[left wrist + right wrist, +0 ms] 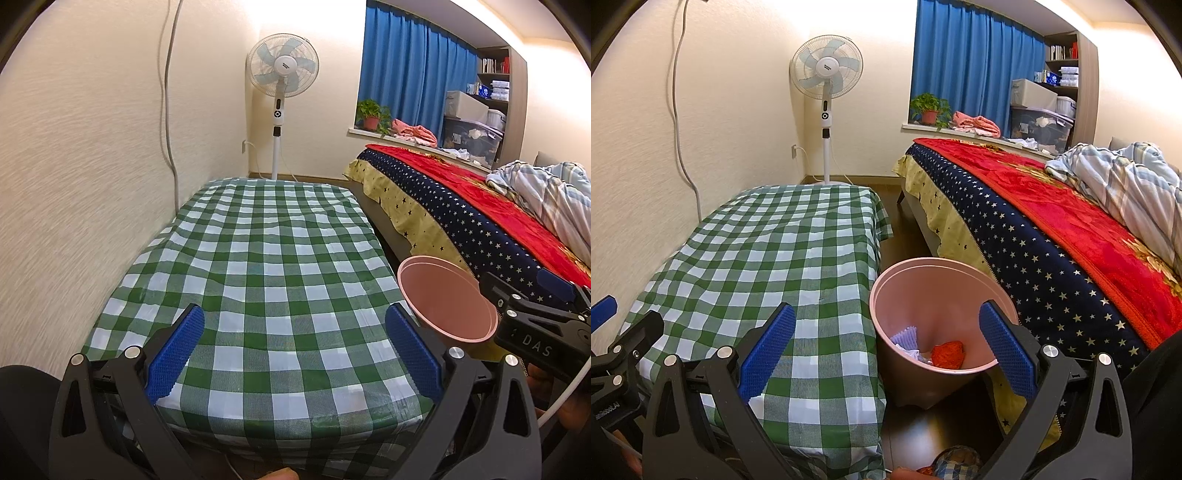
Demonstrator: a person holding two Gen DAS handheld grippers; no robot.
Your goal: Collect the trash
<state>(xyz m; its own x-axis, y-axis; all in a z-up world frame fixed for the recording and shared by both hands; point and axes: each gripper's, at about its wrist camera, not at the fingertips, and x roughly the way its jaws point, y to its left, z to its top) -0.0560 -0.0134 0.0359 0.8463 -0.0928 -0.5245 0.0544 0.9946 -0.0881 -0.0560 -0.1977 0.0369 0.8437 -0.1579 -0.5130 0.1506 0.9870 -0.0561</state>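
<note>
A pink trash bin point(942, 295) stands on the floor between the checked table and the bed. Inside it lie a crumpled red piece point(947, 353), a pale purple piece point(904, 336) and some white scraps. My right gripper point(886, 343) is open above the bin's near left rim, nothing between its blue pads point(768, 347). My left gripper point(293, 350) is open over the near end of the green-and-white checked table point(266, 258), empty. In the left wrist view the bin point(443, 299) shows at the right, with the right gripper's body beside it.
A bed point(1052, 221) with a red blanket and starred cover runs along the right. A standing fan point(826, 74) is at the far wall beyond the table. A narrow strip of dark floor point(897, 214) lies between table and bed. A checked slipper point(956, 461) shows near the bottom edge.
</note>
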